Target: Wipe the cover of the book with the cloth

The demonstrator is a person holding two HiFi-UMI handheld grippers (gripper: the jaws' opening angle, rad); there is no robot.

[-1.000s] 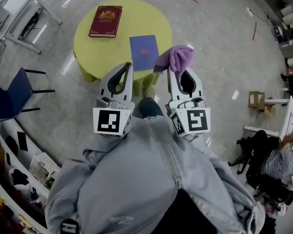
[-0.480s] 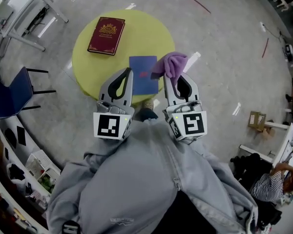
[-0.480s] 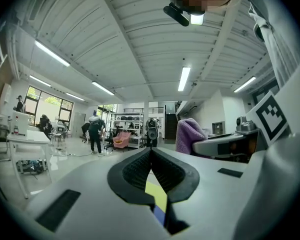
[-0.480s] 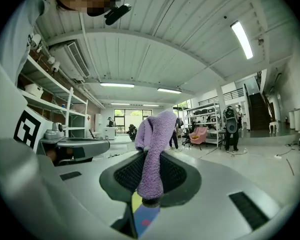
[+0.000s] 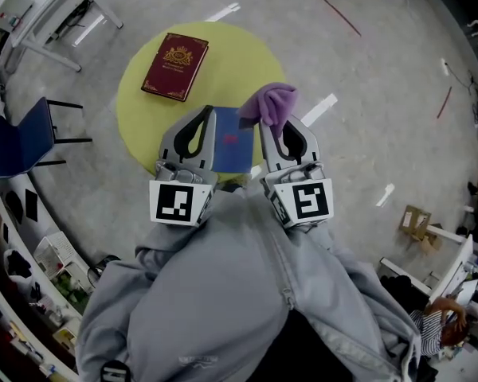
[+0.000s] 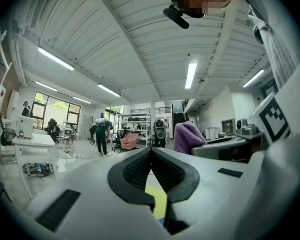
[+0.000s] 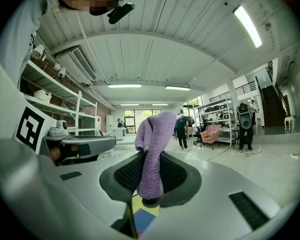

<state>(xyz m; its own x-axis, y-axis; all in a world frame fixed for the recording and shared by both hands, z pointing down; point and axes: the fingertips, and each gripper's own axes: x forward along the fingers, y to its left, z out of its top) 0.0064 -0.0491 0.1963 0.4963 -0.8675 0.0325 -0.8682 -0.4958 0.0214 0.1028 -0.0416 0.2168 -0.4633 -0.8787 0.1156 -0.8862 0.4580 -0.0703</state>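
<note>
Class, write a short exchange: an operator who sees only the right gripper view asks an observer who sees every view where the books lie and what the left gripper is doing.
Operator: My right gripper holds the cloth. Where are the books?
Observer: A blue book lies on the table; in the head view it shows between the two grippers.
Operator: Any other?
Observer: A red book lies farther off, to the left.
Operator: And the left gripper?
Observer: Its jaws are together, with nothing between them.
</note>
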